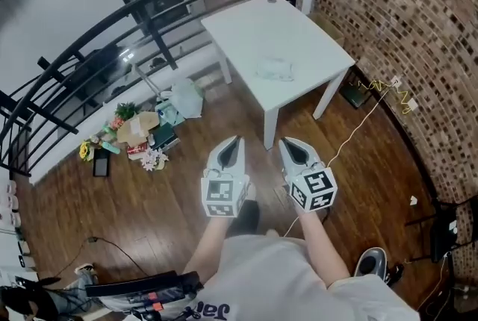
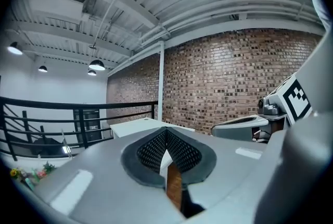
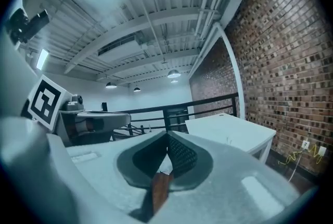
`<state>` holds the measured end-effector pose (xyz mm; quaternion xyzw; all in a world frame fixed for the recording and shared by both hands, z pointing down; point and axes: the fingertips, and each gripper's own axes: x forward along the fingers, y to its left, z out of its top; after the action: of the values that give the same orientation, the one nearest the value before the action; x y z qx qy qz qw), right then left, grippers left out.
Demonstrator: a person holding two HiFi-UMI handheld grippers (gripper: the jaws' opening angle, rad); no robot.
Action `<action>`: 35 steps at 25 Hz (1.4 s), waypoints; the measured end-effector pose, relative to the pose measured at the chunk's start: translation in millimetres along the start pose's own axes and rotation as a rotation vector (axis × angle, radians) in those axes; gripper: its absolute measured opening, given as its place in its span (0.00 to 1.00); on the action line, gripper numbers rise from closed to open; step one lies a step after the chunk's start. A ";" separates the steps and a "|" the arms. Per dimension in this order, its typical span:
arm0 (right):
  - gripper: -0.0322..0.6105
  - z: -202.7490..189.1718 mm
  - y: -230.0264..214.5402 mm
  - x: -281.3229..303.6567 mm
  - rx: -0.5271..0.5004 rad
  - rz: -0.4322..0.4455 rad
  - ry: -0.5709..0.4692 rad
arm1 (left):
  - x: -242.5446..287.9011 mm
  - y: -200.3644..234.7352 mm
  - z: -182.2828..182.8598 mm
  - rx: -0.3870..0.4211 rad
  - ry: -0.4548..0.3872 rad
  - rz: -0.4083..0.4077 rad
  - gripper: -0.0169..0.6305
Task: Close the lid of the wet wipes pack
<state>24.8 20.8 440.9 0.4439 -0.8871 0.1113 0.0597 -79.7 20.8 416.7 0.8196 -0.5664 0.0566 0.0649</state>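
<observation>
The wet wipes pack [image 1: 275,71] is a small pale, see-through pack lying near the front of the white table [image 1: 299,28]. It is too small in the head view to tell how its lid stands. Both grippers are held close to the person's body, well short of the table and above the wooden floor. My left gripper [image 1: 239,139] is shut with nothing in it, its jaws meeting at the tip [image 2: 166,130]. My right gripper [image 1: 284,141] is likewise shut and empty [image 3: 167,135]. Each gripper view shows the table's top ahead [image 2: 136,125] [image 3: 229,129], but not the pack.
A pile of bags, boxes and flowers [image 1: 138,133] lies on the floor by the black railing [image 1: 112,36] at left. A brick wall [image 1: 396,21] runs along the right, with a white cable [image 1: 351,134] on the floor beside the table leg [image 1: 270,127].
</observation>
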 end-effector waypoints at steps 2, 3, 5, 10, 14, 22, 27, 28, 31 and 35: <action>0.03 14.2 -14.2 36.1 -0.017 -0.002 0.007 | 37.8 19.0 11.3 -0.006 -0.006 -0.028 0.05; 0.03 23.7 -19.5 52.8 -0.033 -0.003 0.003 | 54.1 28.9 18.5 -0.004 -0.013 -0.041 0.05; 0.03 47.0 -28.3 85.2 -0.071 -0.015 -0.026 | 84.6 52.3 30.7 -0.003 -0.027 -0.063 0.05; 0.03 77.7 -48.6 142.5 -0.112 -0.074 -0.073 | 145.6 95.3 40.2 -0.037 -0.043 -0.118 0.05; 0.03 65.6 -74.2 166.6 -0.080 -0.104 -0.011 | 179.5 96.8 38.3 -0.046 -0.018 -0.169 0.05; 0.03 84.3 -161.8 219.4 -0.063 -0.137 -0.035 | 273.2 104.8 43.6 -0.036 -0.006 -0.173 0.05; 0.03 124.1 -237.1 263.5 -0.045 -0.124 -0.061 | 344.1 103.0 87.3 0.004 -0.038 -0.155 0.05; 0.03 132.8 -250.0 269.9 -0.051 -0.123 -0.071 | 355.6 103.2 93.6 0.008 -0.046 -0.149 0.05; 0.03 149.5 -278.3 289.4 -0.072 -0.114 -0.091 | 387.4 112.6 98.2 0.009 -0.045 -0.118 0.05; 0.03 130.8 -316.1 307.5 -0.038 -0.104 -0.052 | 424.6 112.2 78.2 -0.008 0.009 -0.095 0.05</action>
<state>92.9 -433.8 423.0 0.4911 -0.8660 0.0796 0.0509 -33.7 -422.9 415.0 0.8452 -0.5266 0.0549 0.0737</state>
